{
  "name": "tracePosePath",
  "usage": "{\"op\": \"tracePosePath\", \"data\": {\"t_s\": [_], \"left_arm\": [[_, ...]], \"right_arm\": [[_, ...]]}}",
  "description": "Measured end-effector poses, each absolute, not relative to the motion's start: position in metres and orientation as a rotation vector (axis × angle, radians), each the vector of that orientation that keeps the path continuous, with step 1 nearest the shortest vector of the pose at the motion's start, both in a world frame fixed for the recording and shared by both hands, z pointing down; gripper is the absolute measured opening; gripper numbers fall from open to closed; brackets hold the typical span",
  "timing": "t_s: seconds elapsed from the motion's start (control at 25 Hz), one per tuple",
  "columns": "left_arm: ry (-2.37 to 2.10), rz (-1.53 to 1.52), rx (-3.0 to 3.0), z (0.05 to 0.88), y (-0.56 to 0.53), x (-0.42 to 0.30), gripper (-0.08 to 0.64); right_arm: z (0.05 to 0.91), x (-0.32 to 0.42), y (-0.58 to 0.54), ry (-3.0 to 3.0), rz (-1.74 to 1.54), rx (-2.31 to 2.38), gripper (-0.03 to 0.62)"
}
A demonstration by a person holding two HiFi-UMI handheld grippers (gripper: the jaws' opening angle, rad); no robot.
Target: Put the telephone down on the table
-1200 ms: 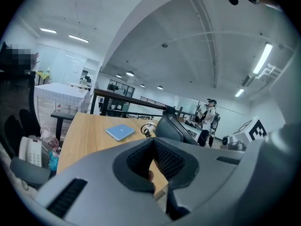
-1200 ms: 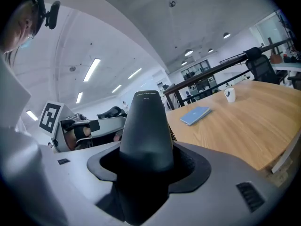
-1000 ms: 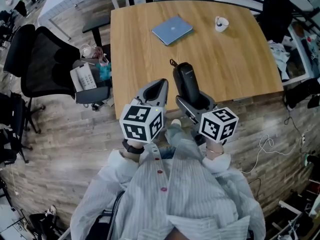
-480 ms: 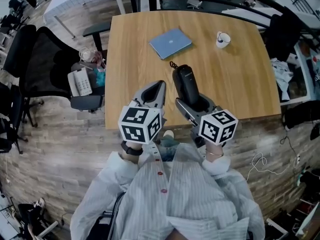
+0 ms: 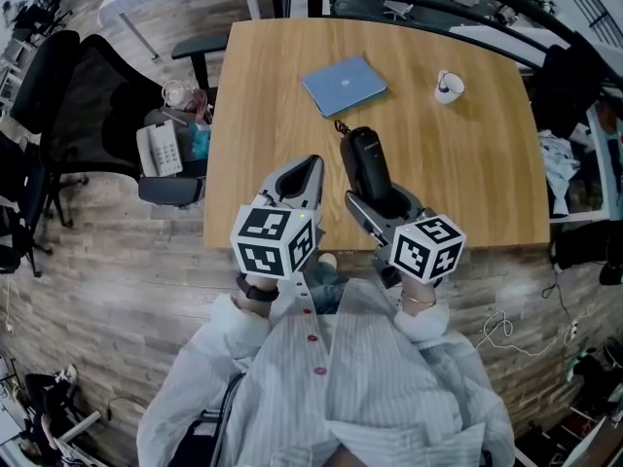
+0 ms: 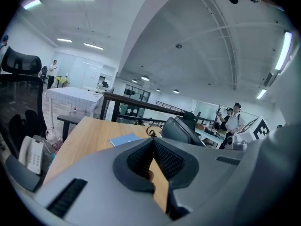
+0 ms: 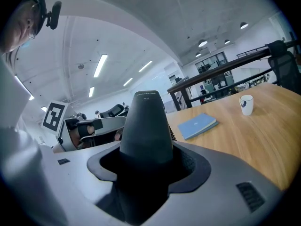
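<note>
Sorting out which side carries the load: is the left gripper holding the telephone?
No, the black telephone sits clamped in the right gripper, while the left gripper holds nothing.

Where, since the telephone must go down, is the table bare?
The table is bare right of the telephone, this side of the mug, and along its left edge beside the left tongs. Only the far middle, by the blue notebook, is taken.

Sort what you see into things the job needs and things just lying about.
Job: black telephone, right gripper holding it, table.
Lying about: blue notebook, white mug, white desk phone on the chair, idle left gripper.
</note>
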State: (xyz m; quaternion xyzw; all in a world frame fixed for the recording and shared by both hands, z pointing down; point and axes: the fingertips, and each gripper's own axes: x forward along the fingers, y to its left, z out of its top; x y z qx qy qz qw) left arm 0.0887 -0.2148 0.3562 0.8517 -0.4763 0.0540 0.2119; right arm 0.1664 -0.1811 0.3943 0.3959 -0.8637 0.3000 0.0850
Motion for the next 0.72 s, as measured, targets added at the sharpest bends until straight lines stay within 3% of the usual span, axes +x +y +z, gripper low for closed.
{"op": "tracePosePath", "data": {"t_s": [0.72], "left_arm": [[-1.277, 0.176, 2.376, 0.351, -0.237, 0.081, 0.009]], "right_arm": [[0.386, 0.15, -0.2, -2.562, 0.903, 1.183, 0.29]]}}
